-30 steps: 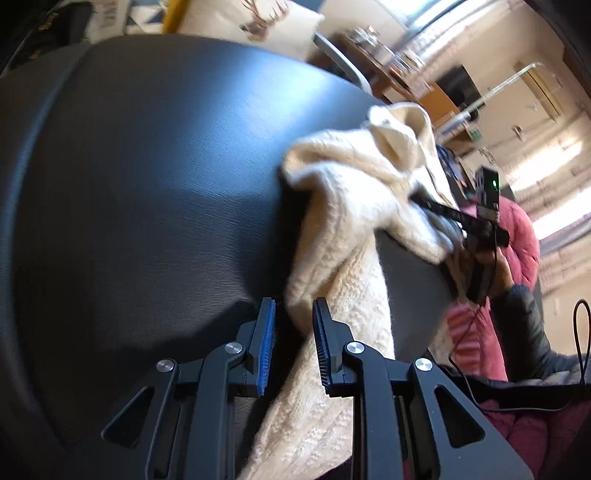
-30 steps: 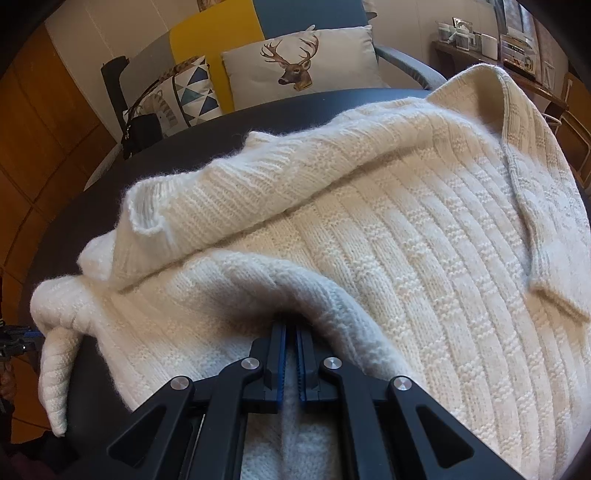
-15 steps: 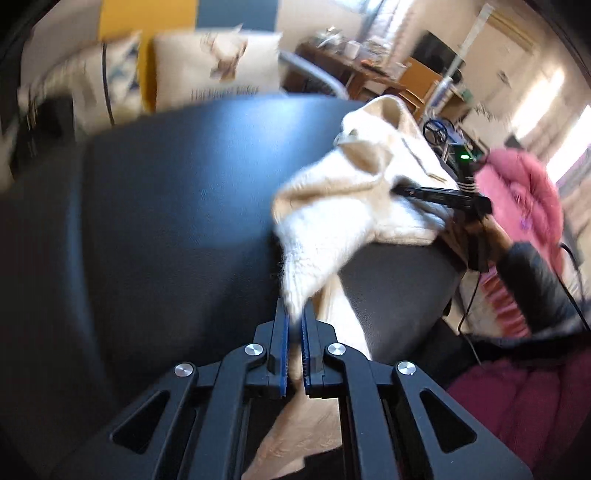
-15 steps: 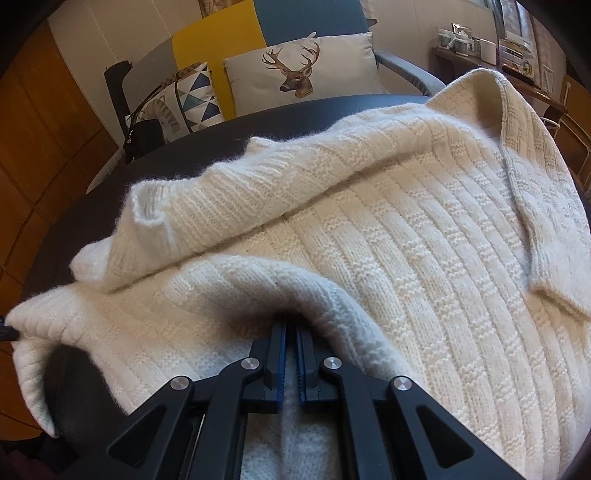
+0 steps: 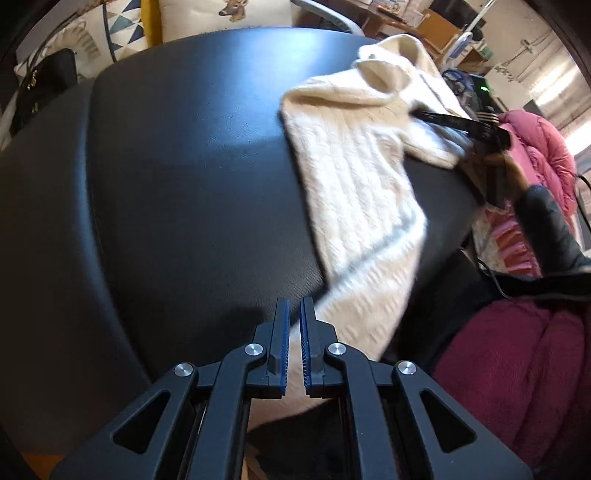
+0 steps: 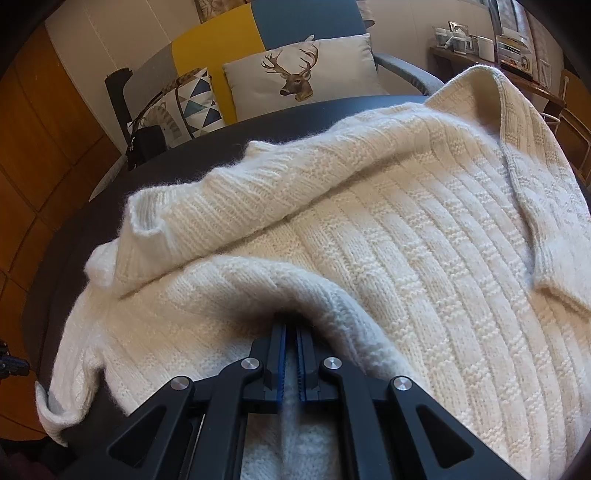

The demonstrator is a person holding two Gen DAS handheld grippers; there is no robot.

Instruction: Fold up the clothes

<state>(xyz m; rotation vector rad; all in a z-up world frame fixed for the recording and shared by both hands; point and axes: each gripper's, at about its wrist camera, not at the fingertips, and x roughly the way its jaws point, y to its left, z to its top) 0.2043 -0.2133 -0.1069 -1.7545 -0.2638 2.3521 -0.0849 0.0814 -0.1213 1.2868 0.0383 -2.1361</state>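
The cream knitted sweater [image 6: 388,258] is lying across the right part of the round black table [image 5: 177,177], with one sleeve [image 5: 362,229] trailing toward the near edge and hanging over it; the sleeve's end is blurred and its cuff is hard to make out. The left gripper [image 5: 292,325] is pinching the edge of that sleeve, its blue-padded jaws standing nearly together with pale knit showing in the narrow gap. The right gripper [image 6: 290,345] is clamping a raised fold of the sweater body, and the knit is arching over the fingertips and hiding them. In the left wrist view the right gripper [image 5: 436,118] is appearing only as a dark bar against the sweater, with the hand behind it largely obscured. A second sleeve is lying folded across the body toward the left. Beyond the table, a deer cushion [image 6: 299,74] and a triangle-patterned cushion [image 6: 192,103] are resting on a sofa [image 6: 236,33], partly cut off by the table's far rim.
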